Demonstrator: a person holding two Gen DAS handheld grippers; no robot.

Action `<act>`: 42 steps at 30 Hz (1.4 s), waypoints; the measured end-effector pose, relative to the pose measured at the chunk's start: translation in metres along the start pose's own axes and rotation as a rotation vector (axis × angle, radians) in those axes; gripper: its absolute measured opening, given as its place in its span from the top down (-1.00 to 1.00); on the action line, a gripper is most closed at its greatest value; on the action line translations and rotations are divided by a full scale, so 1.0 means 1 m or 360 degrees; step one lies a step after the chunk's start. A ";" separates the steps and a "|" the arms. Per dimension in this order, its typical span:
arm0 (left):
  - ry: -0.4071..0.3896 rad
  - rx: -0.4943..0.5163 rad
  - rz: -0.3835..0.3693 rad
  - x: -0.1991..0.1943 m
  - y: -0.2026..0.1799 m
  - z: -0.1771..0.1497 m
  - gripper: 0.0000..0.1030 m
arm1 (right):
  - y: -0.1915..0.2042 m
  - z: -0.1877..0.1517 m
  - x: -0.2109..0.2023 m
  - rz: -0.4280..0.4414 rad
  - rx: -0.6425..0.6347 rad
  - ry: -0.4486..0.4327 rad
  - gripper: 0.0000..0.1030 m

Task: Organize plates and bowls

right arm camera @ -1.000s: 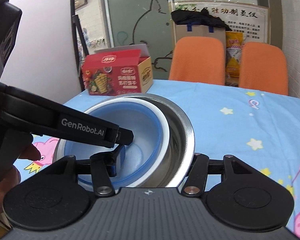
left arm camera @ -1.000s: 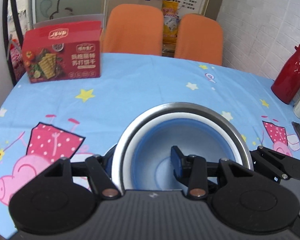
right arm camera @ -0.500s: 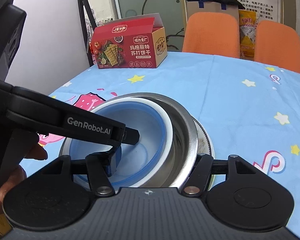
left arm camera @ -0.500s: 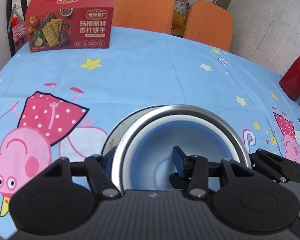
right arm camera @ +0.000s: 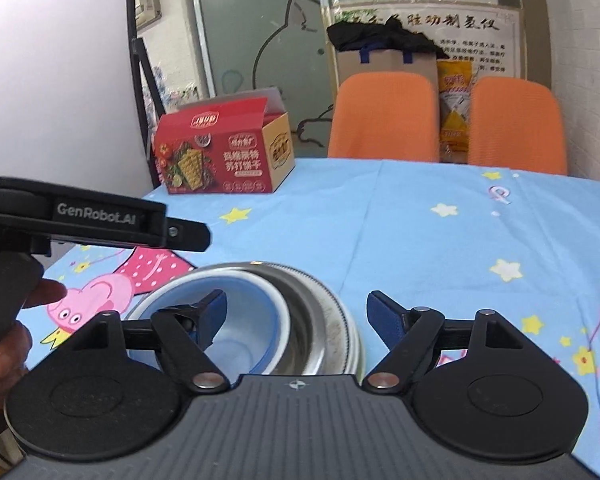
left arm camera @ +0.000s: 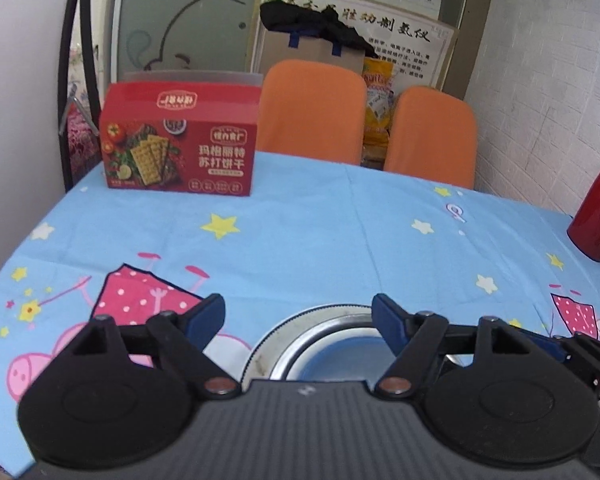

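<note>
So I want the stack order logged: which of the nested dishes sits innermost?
The blue bowl with the white rim. It sits inside the steel bowl, which rests on the ridged-edge plate at the bottom.

Readable markings only. "GenRobot.AI" in white letters along the black side of the left gripper (right arm camera: 96,220), seen from the right wrist view. Chinese characters "玛格丽特 苏打饼干" in yellow on the front of the red cracker box (left arm camera: 180,144), below a small brand oval too blurred to read; same lettering on the box in the right wrist view (right arm camera: 224,152), less sharp there. Large black calligraphic characters across the top of the wall poster (right arm camera: 440,24), only partly legible, "…动制…仪"; smaller columns of print on it too fine to read.
</note>
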State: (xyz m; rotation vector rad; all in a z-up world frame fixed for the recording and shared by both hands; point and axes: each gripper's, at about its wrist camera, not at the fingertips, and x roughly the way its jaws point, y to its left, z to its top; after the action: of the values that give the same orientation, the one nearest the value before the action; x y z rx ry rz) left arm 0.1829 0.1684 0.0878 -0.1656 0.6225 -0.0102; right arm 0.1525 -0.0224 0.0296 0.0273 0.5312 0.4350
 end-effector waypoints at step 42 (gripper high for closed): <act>-0.0039 0.0243 0.0082 -0.113 -0.101 -0.183 -0.45 | -0.040 -0.139 -0.139 -0.0371 0.0261 -0.0143 -1.00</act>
State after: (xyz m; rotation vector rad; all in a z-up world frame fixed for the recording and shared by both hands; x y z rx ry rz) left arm -0.0108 0.0481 0.0228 -0.0017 0.5991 -0.0060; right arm -0.0082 -0.1277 -0.0287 0.1405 0.4741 0.1609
